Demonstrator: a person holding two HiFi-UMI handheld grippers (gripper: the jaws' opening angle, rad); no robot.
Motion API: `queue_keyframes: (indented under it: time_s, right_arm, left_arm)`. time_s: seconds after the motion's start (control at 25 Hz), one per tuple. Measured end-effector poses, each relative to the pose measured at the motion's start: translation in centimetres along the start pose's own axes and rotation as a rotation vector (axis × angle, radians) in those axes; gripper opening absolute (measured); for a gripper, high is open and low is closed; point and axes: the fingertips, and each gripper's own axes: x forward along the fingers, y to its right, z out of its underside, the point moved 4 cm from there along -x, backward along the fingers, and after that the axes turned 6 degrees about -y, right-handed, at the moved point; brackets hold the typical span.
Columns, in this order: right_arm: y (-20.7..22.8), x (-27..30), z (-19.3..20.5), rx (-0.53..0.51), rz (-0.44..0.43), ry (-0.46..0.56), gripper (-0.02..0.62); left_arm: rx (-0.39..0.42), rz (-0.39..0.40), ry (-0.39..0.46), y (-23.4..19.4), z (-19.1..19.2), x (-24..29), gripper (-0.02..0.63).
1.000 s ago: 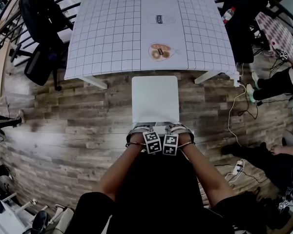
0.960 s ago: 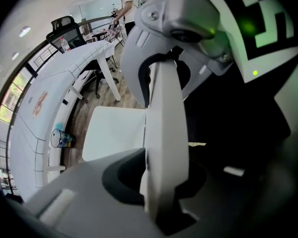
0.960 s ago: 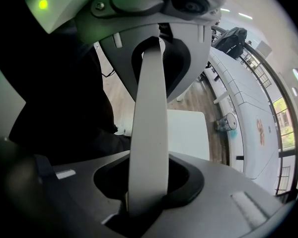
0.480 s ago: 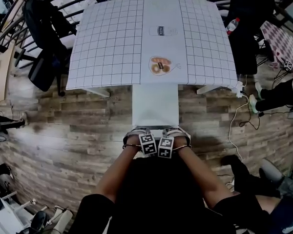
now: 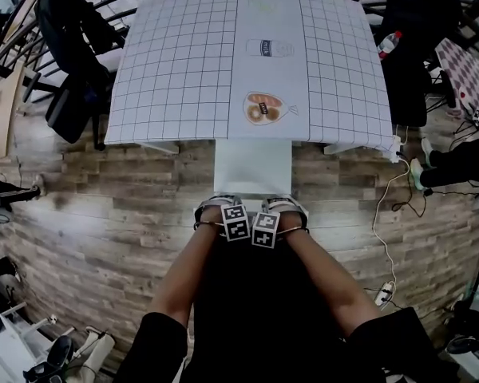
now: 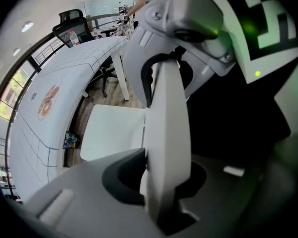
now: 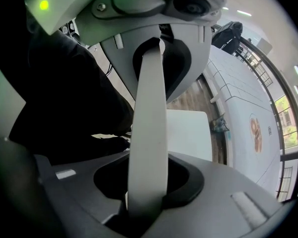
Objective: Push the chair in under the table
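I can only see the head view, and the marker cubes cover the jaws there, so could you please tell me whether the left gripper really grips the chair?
Observer: Yes, the left gripper has its jaws closed on the top edge of the white backrest.
Operator: Thank you. And the right one?
Observer: The right gripper is clamped on that same edge, beside the left.
Operator: Is anything under the table?
Observer: A small colourful object lies on the floor just past the seat, below the edge of the table; I cannot tell what it is.
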Motion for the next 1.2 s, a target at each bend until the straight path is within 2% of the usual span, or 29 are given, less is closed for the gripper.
queue_keyframes:
  time_s: [0.36,0.52,1.04,1.2]
  right_arm:
    - [4.2,0.2,1.3,-0.033,0.023,-0.003,0.130]
    - [5.6,0.4,1.6,-0.032,0.008,-0.008,0.132]
    - [11.7,0.3,1.6,-0.028,0.011,-0.008,0.130]
    - [13.5,0.5,0.6,-0.023,0.010,-0.007,0.129]
  left_arm:
    - [-0.027,-0.010,0.023,-3.8,-1.3,-0.2,0.089]
    - [-0.032,0.001,0.018,-5.2,-1.6,-0.1,0.090]
    - [-0.024,0.004,0.023,-11.3,-1.7,-0.8,0.091]
    - [-0.019,0.002,0.018,-13.2,-0.7,-0.9,0.091]
